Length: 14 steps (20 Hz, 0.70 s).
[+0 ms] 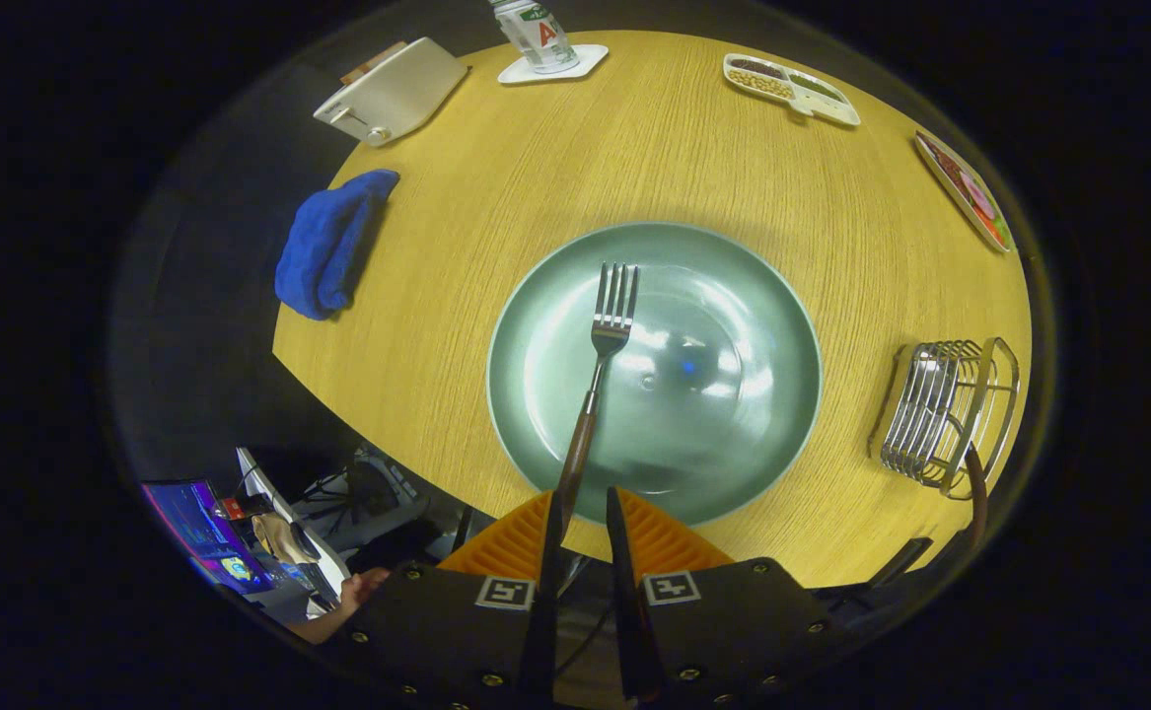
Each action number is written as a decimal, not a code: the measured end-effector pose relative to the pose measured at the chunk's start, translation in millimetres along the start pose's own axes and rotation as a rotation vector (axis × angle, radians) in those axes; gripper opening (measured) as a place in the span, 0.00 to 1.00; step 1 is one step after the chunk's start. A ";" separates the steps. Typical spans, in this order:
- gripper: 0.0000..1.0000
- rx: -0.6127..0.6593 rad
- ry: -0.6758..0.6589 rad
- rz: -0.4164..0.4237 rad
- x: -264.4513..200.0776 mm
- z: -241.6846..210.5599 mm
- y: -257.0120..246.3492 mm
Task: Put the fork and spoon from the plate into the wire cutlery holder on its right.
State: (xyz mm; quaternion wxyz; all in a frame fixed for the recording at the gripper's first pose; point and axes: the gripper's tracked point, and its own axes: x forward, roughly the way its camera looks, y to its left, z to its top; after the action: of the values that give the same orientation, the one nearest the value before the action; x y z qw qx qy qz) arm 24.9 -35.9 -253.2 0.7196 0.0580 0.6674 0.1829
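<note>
1 item of cutlery, the fork (603,367), is in the gripper (583,513): its dark handle runs back between the 2 fingers and lies against the left one, while a visible gap remains to the right one, so it cannot be told from this view whether both fingers press on it. The tines point away from the gripper, over the middle of the green plate (762,296), and the fork appears raised above the plate rather than resting on it, though that is a judgement from its angle alone. The plate stands near the front edge of the round wooden table (555,177) and carries nothing else that can be seen. The wire cutlery holder (942,412) stands at the table's right edge, well apart from the plate, with a dark curved handle (975,478) rising at its near side; this is probably the spoon, already delivered, but its bowl is not visible. On that reading, 1 of 2 transfers is complete, and the remaining work is to carry the fork right and lower it into the holder.
</note>
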 end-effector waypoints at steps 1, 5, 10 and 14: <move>0.26 0.009 0.005 0.009 3.7 1.2 3.4; 0.26 0.010 0.011 -0.006 21.2 5.2 5.1; 0.26 -0.005 0.048 -0.034 36.4 1.3 -3.6; 0.11 -0.037 0.042 -0.062 37.0 -1.5 -18.2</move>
State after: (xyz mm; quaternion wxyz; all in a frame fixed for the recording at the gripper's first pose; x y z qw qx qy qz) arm 28.4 -40.5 -294.1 0.7118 0.0200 0.6802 0.1739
